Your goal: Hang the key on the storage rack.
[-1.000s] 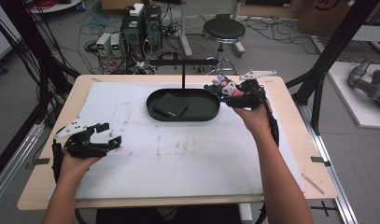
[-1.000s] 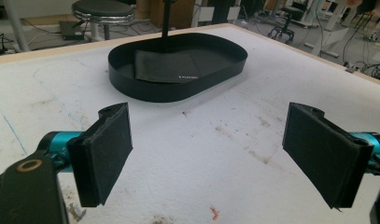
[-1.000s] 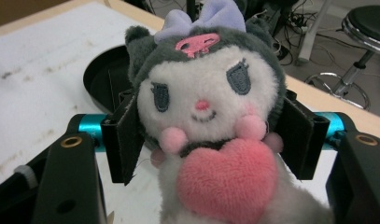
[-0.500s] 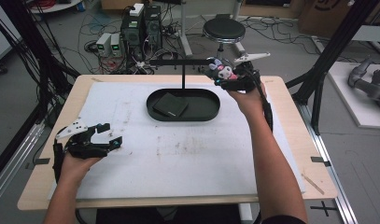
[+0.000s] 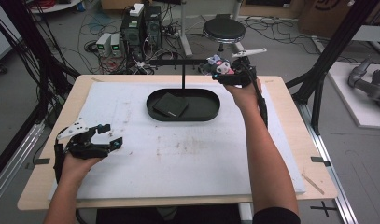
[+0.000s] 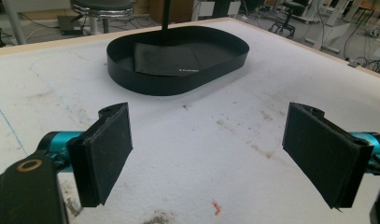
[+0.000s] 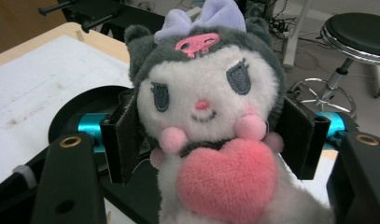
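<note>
- One white-topped table (image 5: 201, 172) lies under both grippers, and the left gripper (image 5: 114, 136) hovers low over its near left part with nothing between its fingers.
- One black oval tray (image 5: 211, 109) sits well ahead of the left gripper's fingers; a post rises from its far edge to a horizontal bar (image 5: 176, 61), and one flat dark pad (image 5: 170, 106) lies in it.
- One plush toy (image 7: 204, 116), grey and white with a lilac bow and pink heart, is clamped at the head between the right gripper's (image 5: 219, 67) fingers (image 7: 120, 135), held up level with the bar's right end.
- The left gripper's jaws stand wide apart; its pads (image 6: 106, 154) face each other across bare table.
- Judged, the step is hanging the toy on the bar: keep the squeeze steady and approach slowly. No hanging loop is visible.
</note>
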`<state>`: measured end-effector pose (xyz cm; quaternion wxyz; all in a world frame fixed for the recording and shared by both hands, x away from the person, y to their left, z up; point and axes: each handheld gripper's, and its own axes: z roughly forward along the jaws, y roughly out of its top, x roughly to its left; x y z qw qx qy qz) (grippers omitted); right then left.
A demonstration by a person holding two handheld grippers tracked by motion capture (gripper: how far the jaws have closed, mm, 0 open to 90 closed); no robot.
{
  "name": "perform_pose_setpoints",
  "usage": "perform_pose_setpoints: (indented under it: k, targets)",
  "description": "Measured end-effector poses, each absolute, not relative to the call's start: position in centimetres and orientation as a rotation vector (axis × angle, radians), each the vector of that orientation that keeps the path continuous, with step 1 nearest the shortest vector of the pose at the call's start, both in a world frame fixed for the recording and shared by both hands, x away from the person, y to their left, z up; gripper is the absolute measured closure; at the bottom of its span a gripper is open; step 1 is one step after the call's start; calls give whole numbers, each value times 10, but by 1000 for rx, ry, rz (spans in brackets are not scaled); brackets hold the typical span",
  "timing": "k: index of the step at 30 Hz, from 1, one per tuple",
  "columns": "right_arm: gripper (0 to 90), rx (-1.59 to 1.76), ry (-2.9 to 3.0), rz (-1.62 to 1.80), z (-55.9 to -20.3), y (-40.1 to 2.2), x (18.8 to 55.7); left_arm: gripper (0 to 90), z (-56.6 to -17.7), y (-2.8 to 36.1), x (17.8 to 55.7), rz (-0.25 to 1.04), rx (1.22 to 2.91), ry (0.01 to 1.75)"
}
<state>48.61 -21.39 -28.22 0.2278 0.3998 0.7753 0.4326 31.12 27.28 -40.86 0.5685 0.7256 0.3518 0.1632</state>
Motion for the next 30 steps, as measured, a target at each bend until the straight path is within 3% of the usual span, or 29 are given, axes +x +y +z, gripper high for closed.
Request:
perform_pose_setpoints:
  k: [16, 30]
  targets:
    - [307, 1178, 2080, 1189, -282, -210, 505, 158, -411, 271, 312, 383, 1715, 831]
    - [214, 1219, 2039, 1132, -278, -217, 505, 158, -412, 271, 312, 376, 1721, 825]
